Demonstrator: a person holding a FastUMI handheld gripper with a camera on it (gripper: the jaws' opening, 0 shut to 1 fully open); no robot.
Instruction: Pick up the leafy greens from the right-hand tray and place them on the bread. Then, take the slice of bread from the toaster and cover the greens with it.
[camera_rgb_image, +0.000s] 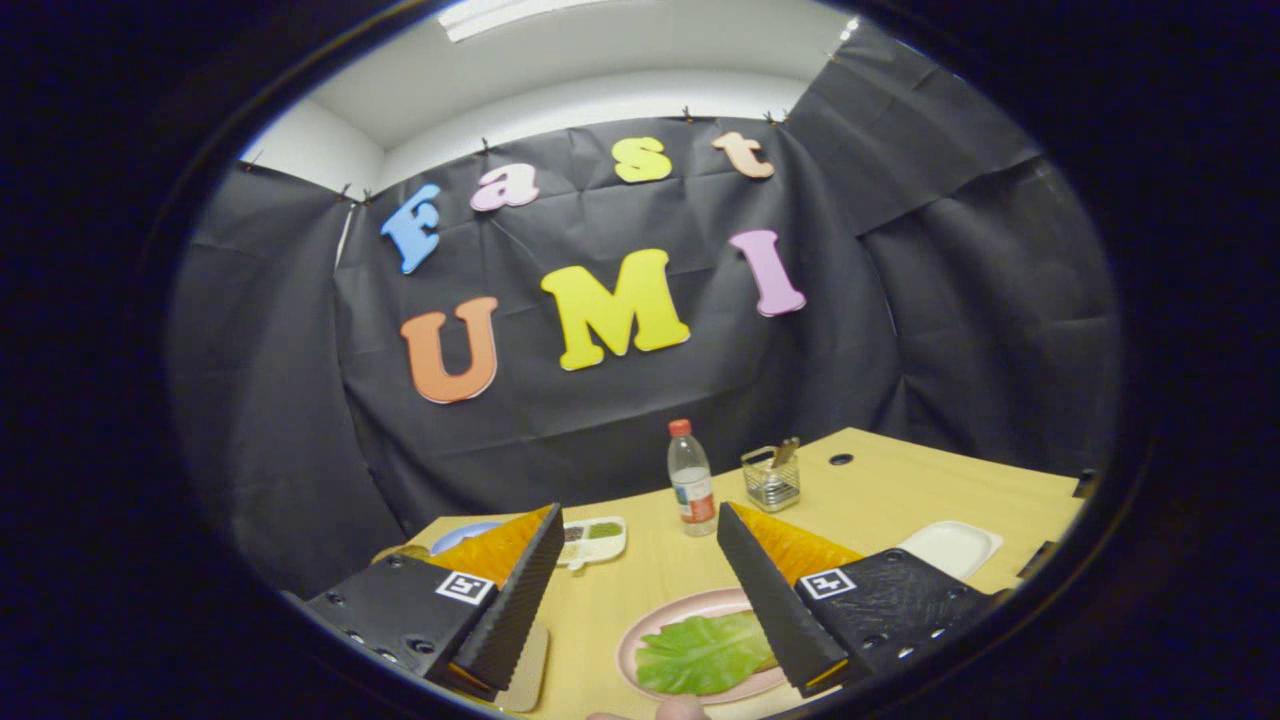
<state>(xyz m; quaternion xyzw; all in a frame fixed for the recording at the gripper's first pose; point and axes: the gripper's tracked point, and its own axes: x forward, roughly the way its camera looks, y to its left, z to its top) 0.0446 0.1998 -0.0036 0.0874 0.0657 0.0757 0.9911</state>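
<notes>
Tool (632, 600) hangs wide and empty over the table (880, 480). The greens (700, 655) lie on a pink plate (690, 606) between the fingers, apparently on the bread already. Next job, I'd say: find the toaster and fetch the slice.

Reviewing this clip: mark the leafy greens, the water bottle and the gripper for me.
leafy greens (704, 655), gripper view, middle of the leaf on the pink plate.
water bottle (691, 485), gripper view, its clear body above the label.
gripper (640, 590), gripper view, midway between the open fingertips.
</notes>
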